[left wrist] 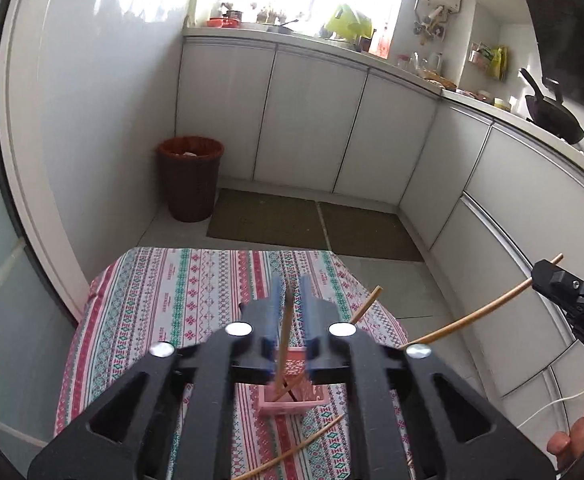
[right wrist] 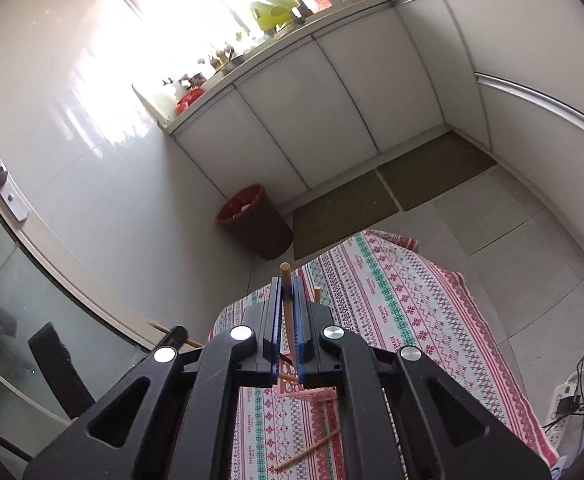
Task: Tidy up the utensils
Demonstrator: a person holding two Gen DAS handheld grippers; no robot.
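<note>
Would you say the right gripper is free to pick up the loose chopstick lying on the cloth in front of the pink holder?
Probably not yet: the right gripper is shut on a chopstick of its own. Nothing lies over the loose chopstick on the patterned cloth, so the path looks clear once the jaws are empty.

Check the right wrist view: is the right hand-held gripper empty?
No, the right hand-held gripper is shut on a wooden chopstick, whose end sticks out past the blue pads.
</note>
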